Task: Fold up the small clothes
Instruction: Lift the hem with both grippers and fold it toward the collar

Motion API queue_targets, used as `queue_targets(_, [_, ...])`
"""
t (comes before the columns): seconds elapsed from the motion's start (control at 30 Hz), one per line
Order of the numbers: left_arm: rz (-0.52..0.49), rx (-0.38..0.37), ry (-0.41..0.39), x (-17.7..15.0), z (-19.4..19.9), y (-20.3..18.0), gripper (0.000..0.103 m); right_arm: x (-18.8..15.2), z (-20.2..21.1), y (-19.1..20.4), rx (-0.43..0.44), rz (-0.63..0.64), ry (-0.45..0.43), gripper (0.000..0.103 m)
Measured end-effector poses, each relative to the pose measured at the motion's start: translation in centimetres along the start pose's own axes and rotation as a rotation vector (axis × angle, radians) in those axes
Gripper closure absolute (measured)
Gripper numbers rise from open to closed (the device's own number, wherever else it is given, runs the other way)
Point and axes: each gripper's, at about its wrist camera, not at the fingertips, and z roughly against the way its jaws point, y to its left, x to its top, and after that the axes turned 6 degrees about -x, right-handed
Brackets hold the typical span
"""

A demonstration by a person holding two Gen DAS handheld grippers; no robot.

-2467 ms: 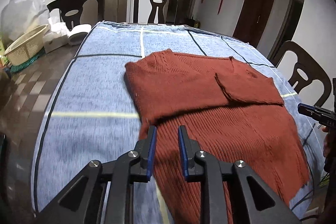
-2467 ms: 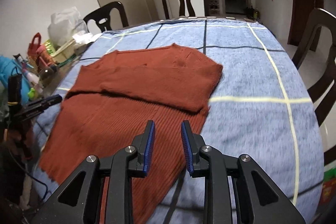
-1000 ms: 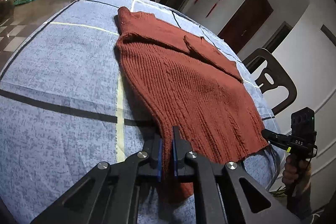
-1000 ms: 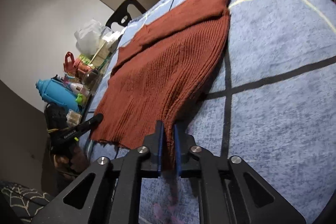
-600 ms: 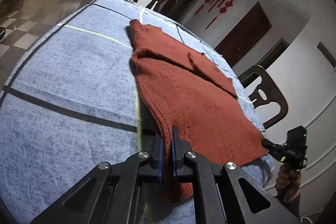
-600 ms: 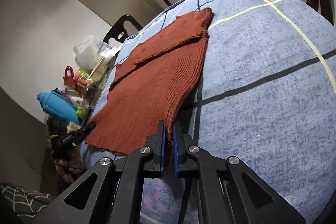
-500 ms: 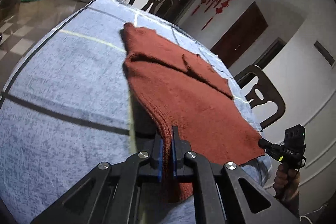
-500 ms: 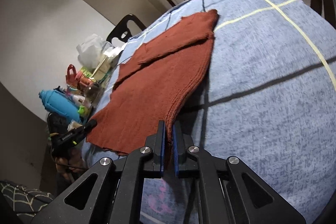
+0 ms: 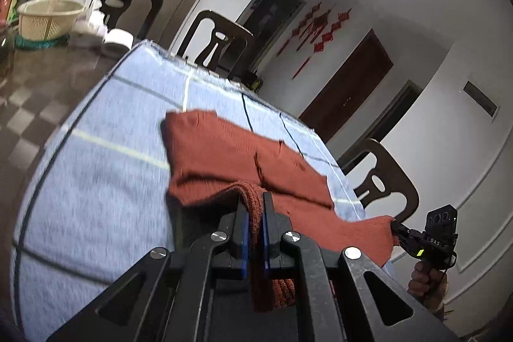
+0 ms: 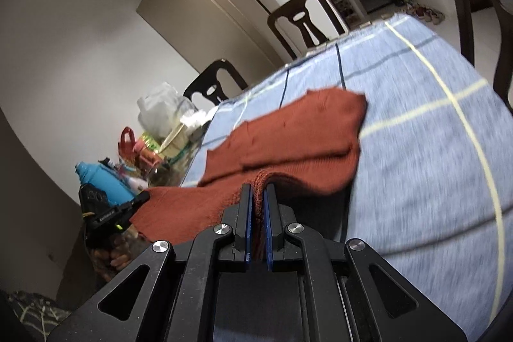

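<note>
Surface (image 9: 48,92) has a dark glossy checkered top; most of it is covered w/ a blue cloth (image 9: 96,181) w/ dark & pale yellow grid lines. On the cloth lies a rust-red knit sweater (image 9: 224,149), far part flat w/ sleeves folded across, near hem lifted off the cloth. On the bare top beyond the cloth edge: cream basket (image 9: 45,18) on a green mat, white items beside it; a blue bottle (image 10: 99,178), bags & small clutter sit at that side too.

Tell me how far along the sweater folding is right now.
Done: the rust sweater lies on the blue cloth with its sleeves folded in across the chest. In hand: the left gripper and right gripper each pinch a bottom hem corner, raised off the cloth. Left: carry the hem to the collar, lay it flat, release.
</note>
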Motion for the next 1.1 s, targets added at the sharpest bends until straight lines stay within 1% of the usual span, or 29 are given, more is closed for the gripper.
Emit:
queue_targets(0.17, [0.018, 0.021, 0.003, 3.3, -2.2, 0.6, 0.095, 4.2, -2.4, -0.2, 0.005, -0.009, -0.002, 0.097])
queue_targets(0.2, [0.016, 0.025, 0.008, 4.1, -3.0, 0.8, 0.095, 5.3, -3.5, -0.5, 0.005, -0.018, 0.007, 0.097])
queue_targets(0.3, [0.033, 0.046, 0.03, 6.2, -5.6, 1.9, 0.095, 7.2, -5.9, -1.4, -0.012, -0.042, 0.035, 0.097])
queue_targets(0.33, [0.046, 0.062, 0.041, 7.0, -6.8, 2.6, 0.095, 7.9, -7.3, -1.9, -0.018, -0.055, 0.055, 0.097])
queue_targets(0.4, [0.073, 0.076, 0.07, 7.8, -8.7, 4.0, 0.095, 8.5, -9.3, -2.8, -0.037, -0.074, 0.091, 0.097])
queue_targets(0.43, [0.087, 0.098, 0.085, 8.2, -9.9, 5.0, 0.095, 8.7, -10.8, -3.6, -0.045, -0.096, 0.12, 0.097])
queue_targets(0.53, [0.164, 0.138, 0.146, 8.1, -12.9, 8.0, 0.095, 8.8, -14.1, -5.7, -0.059, -0.136, 0.187, 0.097])
queue_targets(0.57, [0.185, 0.163, 0.162, 8.0, -13.7, 8.8, 0.095, 8.7, -15.0, -6.4, -0.067, -0.153, 0.203, 0.097])
queue_targets(0.63, [0.216, 0.169, 0.203, 7.6, -15.4, 10.2, 0.095, 8.7, -16.3, -7.5, -0.065, -0.189, 0.225, 0.097])
queue_targets(0.67, [0.226, 0.174, 0.212, 7.4, -15.8, 10.5, 0.095, 8.8, -16.4, -7.7, -0.058, -0.203, 0.229, 0.095])
queue_targets(0.77, [0.233, 0.15, 0.209, 7.6, -15.7, 10.2, 0.095, 8.9, -16.0, -7.4, -0.019, -0.198, 0.249, 0.093])
queue_targets(0.8, [0.235, 0.126, 0.211, 7.7, -15.5, 10.0, 0.095, 9.0, -16.0, -7.0, 0.0, -0.183, 0.268, 0.088])
queue_targets(0.83, [0.236, 0.104, 0.216, 7.8, -15.4, 9.7, 0.093, 8.9, -16.2, -6.6, 0.022, -0.171, 0.295, 0.087])
queue_targets(0.9, [0.234, 0.044, 0.236, 8.0, -15.2, 8.8, 0.086, 8.6, -16.7, -5.8, 0.08, -0.139, 0.354, 0.087])
queue_targets(0.93, [0.232, 0.004, 0.258, 7.8, -15.2, 8.4, 0.078, 8.5, -17.0, -5.3, 0.107, -0.12, 0.378, 0.087])
queue_targets(0.97, [0.226, -0.035, 0.281, 7.6, -15.5, 7.9, 0.074, 8.6, -17.4, -4.9, 0.127, -0.102, 0.396, 0.086])
queue_targets(1.0, [0.209, -0.06, 0.309, 7.4, -15.8, 7.4, 0.074, 8.7, -17.7, -4.5, 0.132, -0.09, 0.397, 0.086])
queue_targets(1.03, [0.188, -0.067, 0.329, 7.4, -16.3, 6.9, 0.074, 8.9, -18.0, -4.2, 0.131, -0.079, 0.387, 0.086])
queue_targets(1.1, [0.165, -0.065, 0.32, 7.9, -17.0, 6.3, 0.074, 9.7, -18.4, -3.9, 0.133, -0.074, 0.348, 0.086])
